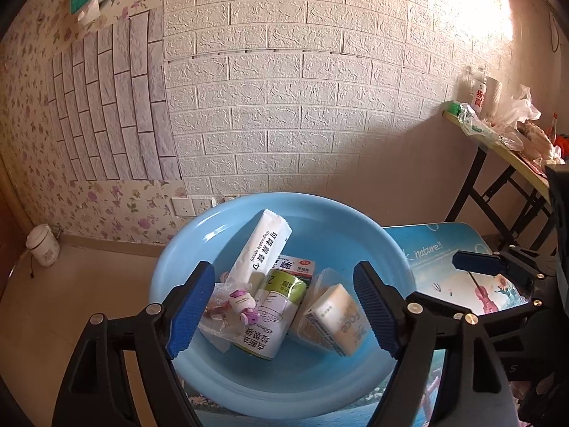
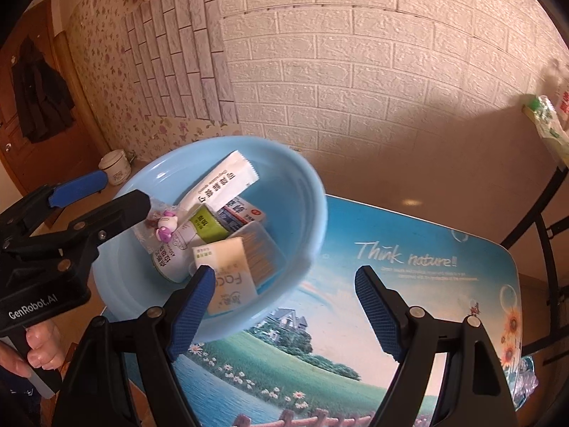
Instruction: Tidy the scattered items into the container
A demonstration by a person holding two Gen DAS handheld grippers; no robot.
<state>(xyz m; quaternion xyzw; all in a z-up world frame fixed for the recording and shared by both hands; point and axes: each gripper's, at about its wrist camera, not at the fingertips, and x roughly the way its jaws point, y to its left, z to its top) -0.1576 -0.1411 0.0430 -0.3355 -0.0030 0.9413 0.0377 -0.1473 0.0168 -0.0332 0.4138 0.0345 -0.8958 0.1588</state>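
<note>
The round light-blue plastic basin (image 1: pixel 227 220) (image 2: pixel 306 185) sits at the left end of a small table with a printed landscape top reading "Think nature!!" (image 1: pixel 441 249) (image 2: pixel 402 284), its left side overhanging the table edge. All the loose items seen lie inside it. A long white paper spoon sachet with black print (image 1: pixel 261 245) (image 2: pixel 222 186) leans against the far wall of the basin. Just in front of it lies a flat white and blue medicine box with a red mark (image 1: pixel 297 266) (image 2: pixel 243 215). A white and green roll of bin bags (image 1: pixel 272 311) (image 2: pixel 181 242) rests in the middle, partly on that box. To its left is a clear crinkled packet holding a small pink and white toy figure (image 1: pixel 243 304) (image 2: pixel 166 226). To its right lie a white facial tissue pack (image 1: pixel 338 316) (image 2: pixel 225 267) and, touching it, a clear box of wooden sticks (image 1: pixel 313 320) (image 2: pixel 261 249).

The left gripper (image 1: pixel 284 315) (image 2: pixel 106 192) hangs over the basin with its blue-padded fingers spread wide, holding nothing. The right gripper (image 2: pixel 284 313) is above the table just beside the basin's near rim, fingers likewise parted and empty.

Behind stands a white embossed brick-pattern wall (image 1: pixel 302 89) (image 2: pixel 373 71). A small white lidded pot (image 1: pixel 42 245) (image 2: pixel 114 167) sits on the floor at left.
</note>
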